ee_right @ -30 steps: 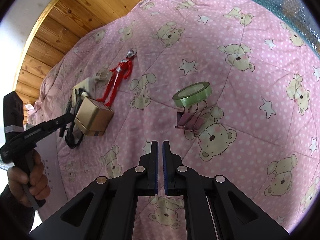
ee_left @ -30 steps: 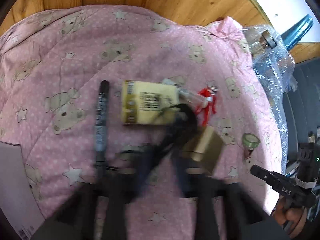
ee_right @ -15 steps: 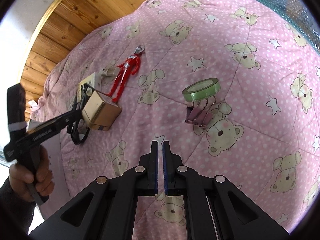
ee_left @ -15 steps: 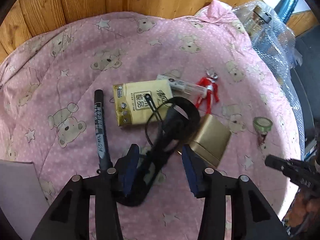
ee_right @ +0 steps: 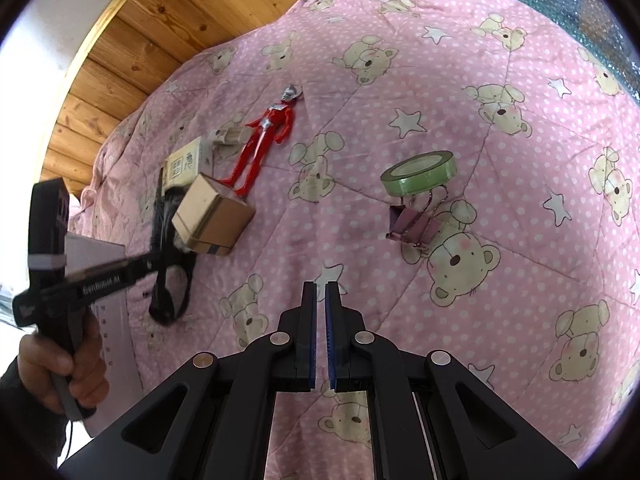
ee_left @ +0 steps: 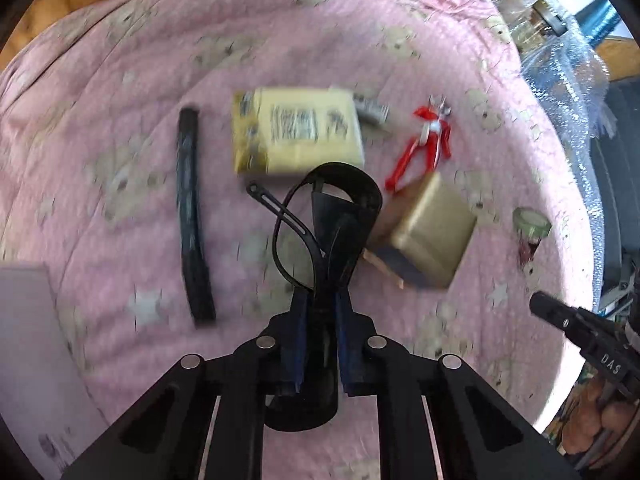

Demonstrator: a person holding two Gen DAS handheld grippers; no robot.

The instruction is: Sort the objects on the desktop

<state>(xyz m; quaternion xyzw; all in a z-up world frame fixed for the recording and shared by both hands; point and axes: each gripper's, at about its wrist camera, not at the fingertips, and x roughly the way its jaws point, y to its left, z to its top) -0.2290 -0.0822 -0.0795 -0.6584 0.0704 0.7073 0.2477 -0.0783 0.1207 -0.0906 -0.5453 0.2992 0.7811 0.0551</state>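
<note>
Strap (ee_left: pixel 320 236), black and looped, sits pinched between the fingers of our left gripper (ee_left: pixel 320 316), its loops fanning out ahead of the tips over the gold box (ee_left: pixel 428 232). We judge the step to be carrying it off to its place, so we should keep the squeeze firm near the bunched part and lift straight, letting the thin slotted tail swing free of the box corner before we travel. It looks limp and rubbery, so it will likely droop and could snag; the left view is blurred, so we cannot tell whether any loop touches the box.

Relative to the box: the tissue pack (ee_left: pixel 296 132) lies just behind it, the red figure (ee_right: pixel 264 140) just beside its far corner, the marker (ee_left: pixel 192 220) well to its left. The tape roll (ee_right: pixel 420 172) and binder clip (ee_right: pixel 412 224) lie well to its right, touching each other. Our right gripper (ee_right: pixel 320 336) hovers over the quilt (ee_right: pixel 500 80), tongs nearly closed on nothing.
</note>
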